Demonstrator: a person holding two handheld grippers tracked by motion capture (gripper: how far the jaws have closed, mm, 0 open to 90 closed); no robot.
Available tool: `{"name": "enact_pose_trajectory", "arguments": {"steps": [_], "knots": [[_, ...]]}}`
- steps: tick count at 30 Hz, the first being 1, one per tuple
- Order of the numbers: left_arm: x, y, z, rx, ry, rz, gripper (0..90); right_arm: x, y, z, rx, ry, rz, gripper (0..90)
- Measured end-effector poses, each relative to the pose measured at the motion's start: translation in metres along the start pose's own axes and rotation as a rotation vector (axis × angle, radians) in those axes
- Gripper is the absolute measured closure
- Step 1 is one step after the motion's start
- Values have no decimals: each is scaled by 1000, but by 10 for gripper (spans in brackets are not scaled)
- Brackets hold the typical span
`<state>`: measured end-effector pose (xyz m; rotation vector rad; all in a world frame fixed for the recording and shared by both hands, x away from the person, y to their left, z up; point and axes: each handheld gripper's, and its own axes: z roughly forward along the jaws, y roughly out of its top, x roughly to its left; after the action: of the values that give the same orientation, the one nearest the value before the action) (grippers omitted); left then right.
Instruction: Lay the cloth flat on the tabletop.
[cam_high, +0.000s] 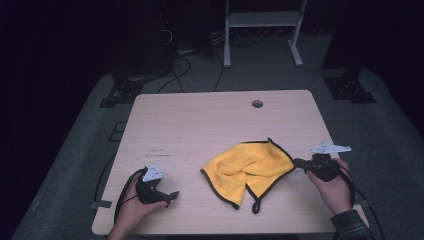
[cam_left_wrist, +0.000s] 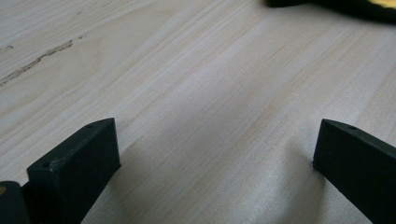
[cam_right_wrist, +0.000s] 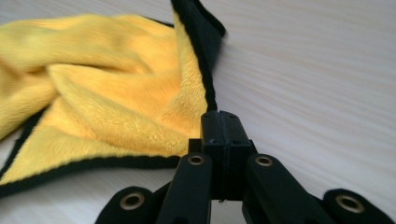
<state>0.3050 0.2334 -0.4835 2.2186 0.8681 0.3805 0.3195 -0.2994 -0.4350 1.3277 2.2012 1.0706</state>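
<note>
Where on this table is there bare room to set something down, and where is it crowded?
The table's far half is bare wood, from the cable hole across to the left edge. So is the strip between the open left gripper and the yellow cloth. It is crowded near right, where the right gripper pinches the cloth's corner.

Dim, dark-edged high view; gripper views brighter, softly blurred.
</note>
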Motion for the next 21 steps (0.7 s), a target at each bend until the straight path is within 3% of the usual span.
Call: {"name": "enact_pose_trajectory", "arguments": {"steps": [3,8,12,14,17,19,21], "knots": [[0,0,0,0,0,0,0,-21,-12,-2,60,-99,17,896],[0,0,0,1,7,-4,0,-37,-20,-4,53,-101,69,895],[0,0,-1,-13,15,-16,22,-27,-14,-4,17,-61,32,840],[2,2,-4,-41,-20,-48,108,-16,-11,2,7,-21,-3,749],[2,5,-6,-59,-11,-43,167,-8,-8,6,-1,4,-24,704],[3,10,-8,-94,-7,-51,232,5,-3,11,-11,49,-53,639],[4,15,-7,-95,-9,-55,268,14,2,15,-17,82,-65,609]]}}
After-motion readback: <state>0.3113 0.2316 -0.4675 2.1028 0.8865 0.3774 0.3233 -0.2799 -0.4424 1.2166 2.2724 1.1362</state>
